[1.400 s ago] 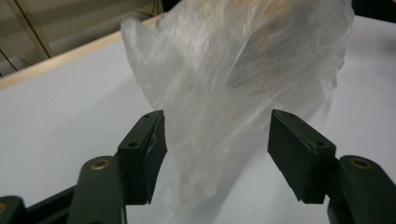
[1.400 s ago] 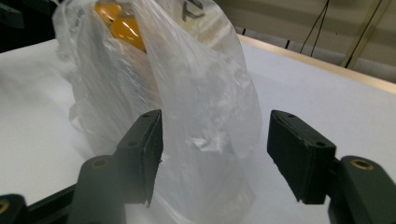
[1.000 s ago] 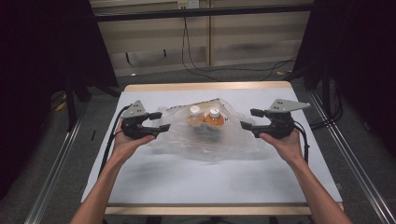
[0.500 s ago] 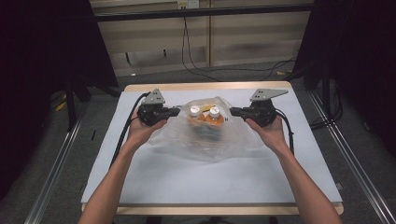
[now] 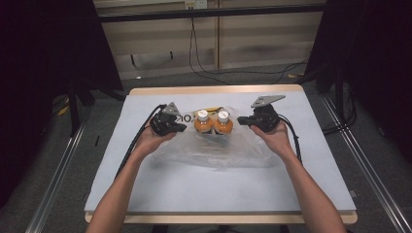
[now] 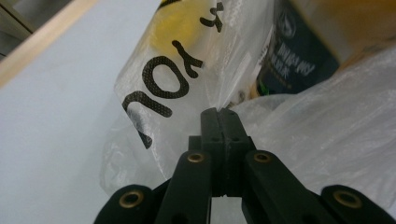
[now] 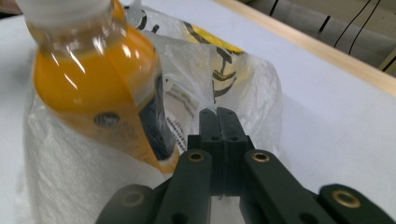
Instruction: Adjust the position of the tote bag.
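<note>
Your left gripper (image 5: 180, 127) and right gripper (image 5: 241, 121) flank the plastic bag (image 5: 214, 148) at the table's (image 5: 311, 174) far centre, jaws pinching its film, two bottles (image 5: 214, 124) inside upright, caps up.

Thin, crinkled, glossy plastic bag (image 5: 214, 145); clear glossy plastic bottles (image 5: 214, 124) inside. Matt black plastic jaws; smooth matt table (image 5: 218, 189) with wooden edge.

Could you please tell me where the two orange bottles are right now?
In the high view, the two white-capped orange bottles stand upright, side by side, inside the clear plastic bag at the table's far middle, between both claws.
</note>
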